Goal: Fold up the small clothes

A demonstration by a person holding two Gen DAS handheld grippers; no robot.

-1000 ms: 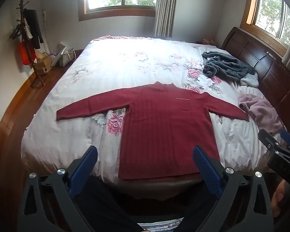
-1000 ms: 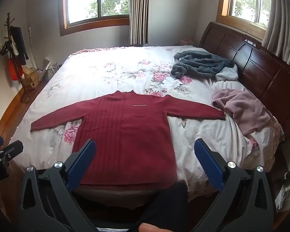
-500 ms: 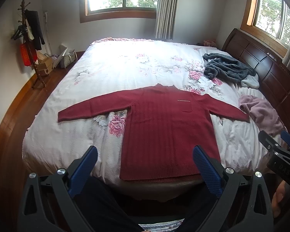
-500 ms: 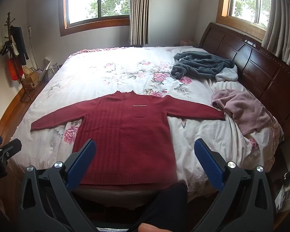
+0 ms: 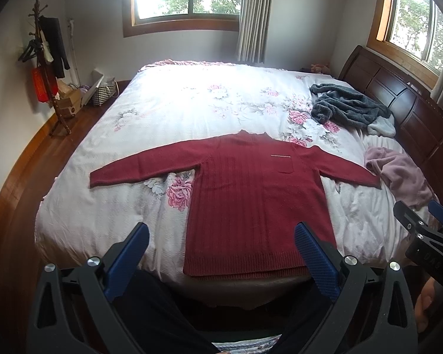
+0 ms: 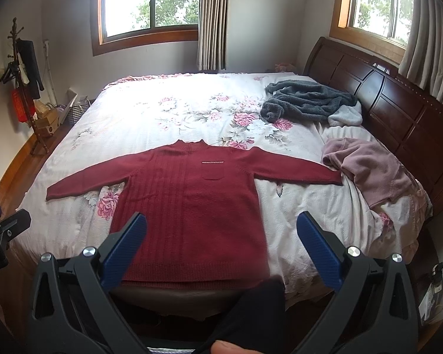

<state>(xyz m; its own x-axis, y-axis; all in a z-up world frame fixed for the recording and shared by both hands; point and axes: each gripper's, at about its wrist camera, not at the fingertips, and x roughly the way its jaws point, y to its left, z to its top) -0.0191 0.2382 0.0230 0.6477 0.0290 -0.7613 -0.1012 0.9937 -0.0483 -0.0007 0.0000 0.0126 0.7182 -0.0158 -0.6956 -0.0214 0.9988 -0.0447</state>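
Two grippers nearest, off bed, both empty — left gripper and right gripper with jaws spread wide. Beyond them red sweater flat on bed, hem at near edge, collar pointing far, sleeves spread sideways — long axis cuff to cuff. Likely soft, limp knit, non-slippery; grab at cuffs or hem corners.

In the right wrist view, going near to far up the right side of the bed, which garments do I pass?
Red sweater sleeve end, then pink garment beside the headboard, then pale item, then grey fleece garment farthest.
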